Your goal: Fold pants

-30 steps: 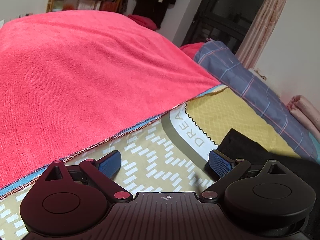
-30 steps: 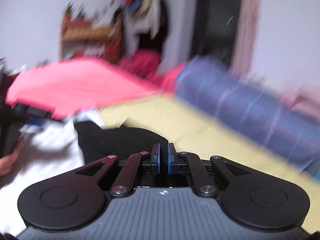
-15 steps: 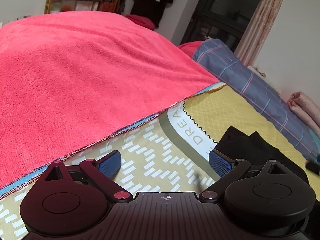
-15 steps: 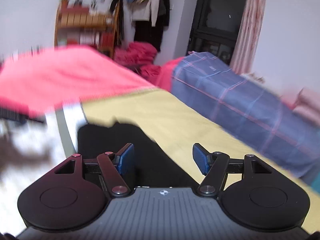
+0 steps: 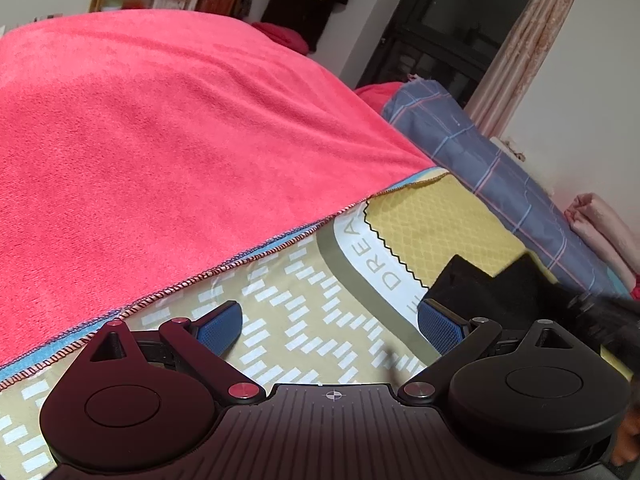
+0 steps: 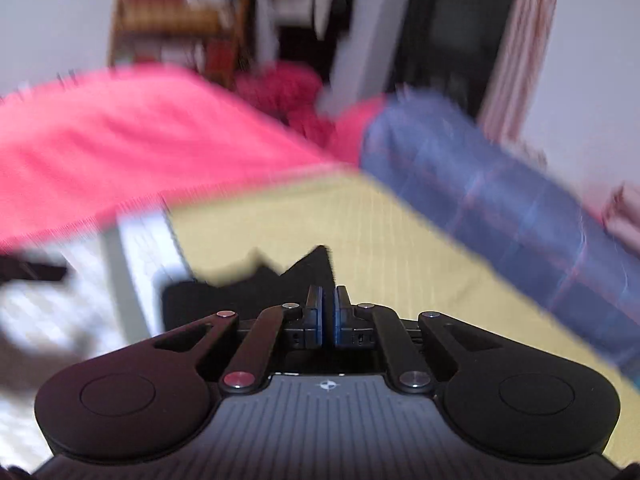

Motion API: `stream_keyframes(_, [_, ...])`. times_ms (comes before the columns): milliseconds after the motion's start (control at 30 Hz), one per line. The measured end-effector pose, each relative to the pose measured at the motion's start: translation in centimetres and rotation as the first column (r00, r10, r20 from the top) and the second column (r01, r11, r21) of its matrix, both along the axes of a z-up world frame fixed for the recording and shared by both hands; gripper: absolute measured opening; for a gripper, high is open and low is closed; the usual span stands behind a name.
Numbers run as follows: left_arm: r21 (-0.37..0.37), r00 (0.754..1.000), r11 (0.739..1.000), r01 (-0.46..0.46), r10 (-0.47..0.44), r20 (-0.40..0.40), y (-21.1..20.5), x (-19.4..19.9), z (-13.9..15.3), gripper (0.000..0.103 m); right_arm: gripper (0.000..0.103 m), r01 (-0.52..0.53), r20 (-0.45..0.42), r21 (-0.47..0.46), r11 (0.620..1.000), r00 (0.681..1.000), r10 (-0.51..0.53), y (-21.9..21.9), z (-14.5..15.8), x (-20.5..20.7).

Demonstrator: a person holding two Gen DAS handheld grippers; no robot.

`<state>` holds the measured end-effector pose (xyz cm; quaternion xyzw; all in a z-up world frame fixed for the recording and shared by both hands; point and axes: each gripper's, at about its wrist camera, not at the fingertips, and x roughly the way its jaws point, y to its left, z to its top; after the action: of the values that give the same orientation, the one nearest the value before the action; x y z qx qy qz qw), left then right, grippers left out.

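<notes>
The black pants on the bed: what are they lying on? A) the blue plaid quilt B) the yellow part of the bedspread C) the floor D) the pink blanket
B: the black pants lie on the yellow part of the bedspread, clear of the pink blanket and the blue plaid quilt.

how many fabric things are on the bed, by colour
red or pink: 1, the red blanket
black: 1, the pants
blue plaid: 1, the rolled quilt
yellow patterned: 1, the bedsheet
pale pink: 1, the folded cloth by the wall
total: 5
</notes>
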<state>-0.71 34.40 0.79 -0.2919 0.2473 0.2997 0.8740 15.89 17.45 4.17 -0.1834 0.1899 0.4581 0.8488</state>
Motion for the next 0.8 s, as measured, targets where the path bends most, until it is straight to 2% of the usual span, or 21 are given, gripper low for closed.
stream_keyframes(67, [0.001, 1.0, 1.0, -0.002, 0.002, 0.002, 0.0, 0.0, 0.0, 0.103, 0.007, -0.125, -0.027, 0.133, 0.983, 0.991, 0.13, -0.8, 2.8, -0.6])
stream_keyframes(133, [-0.003, 1.0, 1.0, -0.005, 0.005, 0.001, 0.1, -0.1, 0.0, 0.103, 0.008, -0.189, -0.046, 0.17, 0.967, 0.979, 0.199, 0.3, 3.3, -0.2])
stream_keyframes(167, [-0.006, 1.0, 1.0, -0.005, 0.005, 0.001, 0.1, -0.1, 0.0, 0.103, 0.008, -0.164, -0.04, 0.141, 0.976, 0.984, 0.171, 1.5, 2.4, 0.3])
stream_keyframes(233, [-0.008, 1.0, 1.0, -0.007, 0.007, 0.001, 0.2, -0.1, -0.1, 0.103, 0.008, -0.082, -0.042, -0.023, 0.996, 0.996, 0.081, 4.5, -0.9, 1.8])
stream_keyframes(300, [-0.005, 1.0, 1.0, -0.009, 0.009, -0.005, 0.2, 0.0, -0.1, 0.103, 0.008, -0.016, -0.076, -0.172, 0.985, 0.997, 0.003, 6.3, -3.7, 3.0])
stream_keyframes(333, [-0.003, 1.0, 1.0, -0.008, 0.008, -0.006, 0.2, 0.1, -0.1, 0.103, 0.009, -0.008, -0.082, -0.152, 0.988, 0.997, -0.005, 5.8, -3.7, 2.9])
stream_keyframes(367, [-0.001, 1.0, 1.0, -0.008, 0.008, -0.006, 0.1, 0.1, -0.1, 0.103, 0.011, -0.002, -0.092, -0.095, 0.995, 0.996, -0.006, 4.8, -3.0, 2.6])
stream_keyframes(433, [0.002, 1.0, 1.0, -0.006, 0.006, -0.006, 0.1, 0.1, -0.1, 0.103, 0.026, 0.0, -0.136, -0.018, 1.0, 0.991, -0.002, 2.4, -0.9, 2.1])
stream_keyframes(467, [0.003, 1.0, 1.0, -0.005, 0.005, -0.009, 0.0, 0.2, -0.1, 0.103, 0.039, 0.007, -0.137, -0.007, 1.0, 0.99, -0.008, 1.0, 0.4, 1.7])
stream_keyframes(500, [0.003, 1.0, 1.0, -0.004, 0.004, -0.013, 0.0, 0.3, 0.0, 0.103, 0.046, 0.017, -0.12, -0.001, 1.0, 0.993, -0.017, -0.6, 1.8, 1.5])
stream_keyframes(567, [-0.001, 1.0, 1.0, 0.007, -0.007, -0.014, 0.0, 0.3, 0.0, 0.103, 0.053, 0.062, -0.062, 0.012, 0.998, 0.996, -0.061, -5.1, 4.3, 1.0])
stream_keyframes(633, [-0.009, 0.999, 0.999, 0.032, -0.032, -0.02, -0.1, 0.7, 0.1, 0.103, 0.07, 0.135, -0.012, 0.045, 0.99, 0.991, -0.134, -10.6, 6.9, 0.4])
stream_keyframes(700, [-0.01, 0.997, 0.998, 0.069, -0.07, -0.035, -0.4, 1.3, 0.5, 0.103, 0.075, 0.229, 0.031, 0.074, 0.971, 0.972, -0.232, -16.3, 8.5, 0.3])
stream_keyframes(800, [0.05, 0.993, 0.993, 0.11, -0.107, -0.045, -2.0, 1.8, 2.1, 0.103, 0.075, 0.375, 0.04, 0.019, 0.927, 0.926, -0.376, -22.8, 8.0, 1.1])
